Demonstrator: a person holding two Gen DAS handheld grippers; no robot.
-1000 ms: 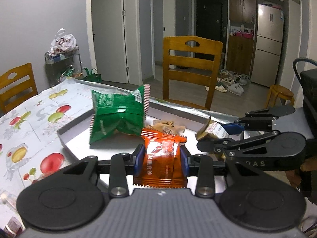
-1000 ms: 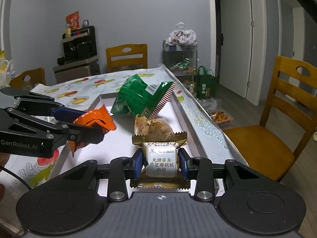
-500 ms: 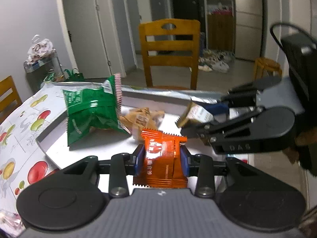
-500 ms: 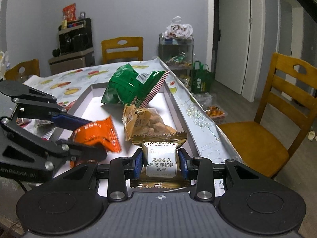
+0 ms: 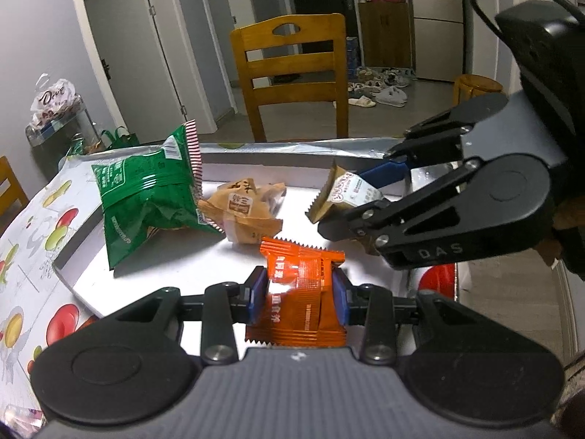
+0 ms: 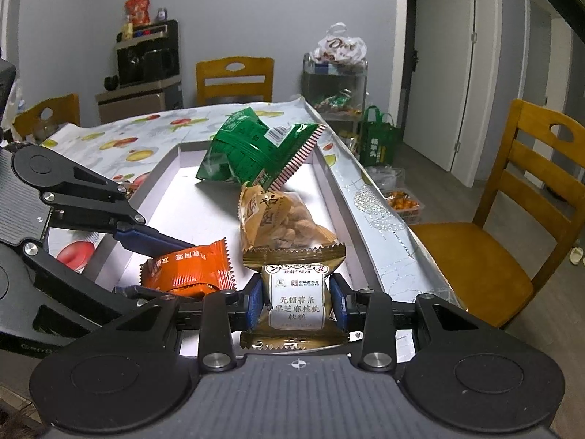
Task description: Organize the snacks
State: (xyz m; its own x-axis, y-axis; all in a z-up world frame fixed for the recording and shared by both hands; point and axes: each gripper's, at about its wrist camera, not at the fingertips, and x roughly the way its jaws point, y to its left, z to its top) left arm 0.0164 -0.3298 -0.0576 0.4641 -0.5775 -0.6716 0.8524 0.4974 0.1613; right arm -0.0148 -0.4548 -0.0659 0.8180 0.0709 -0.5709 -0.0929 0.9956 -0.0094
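Note:
My left gripper (image 5: 298,292) is shut on an orange snack packet (image 5: 303,292), held low over the near end of a white tray (image 5: 146,278). My right gripper (image 6: 296,300) is shut on a gold-and-white snack packet (image 6: 296,300) over the tray's near right part. Each gripper shows in the other's view: the right one (image 5: 351,205) holding its packet (image 5: 343,190), the left one (image 6: 172,267) holding the orange packet (image 6: 190,270). A green bag (image 5: 150,190) and a tan nut packet (image 5: 245,208) lie in the tray; both also show in the right wrist view, green bag (image 6: 256,150), tan packet (image 6: 278,219).
The tray (image 6: 340,197) sits on a table with a fruit-print cloth (image 5: 36,234). A wooden chair (image 5: 292,69) stands beyond the table's far edge, another (image 6: 512,226) to the right. A cart with bags (image 6: 336,80) stands near the wall.
Both grippers have moved lower and closer over the tray, still holding their packets. The tan packet and green bag now look nearer and larger.

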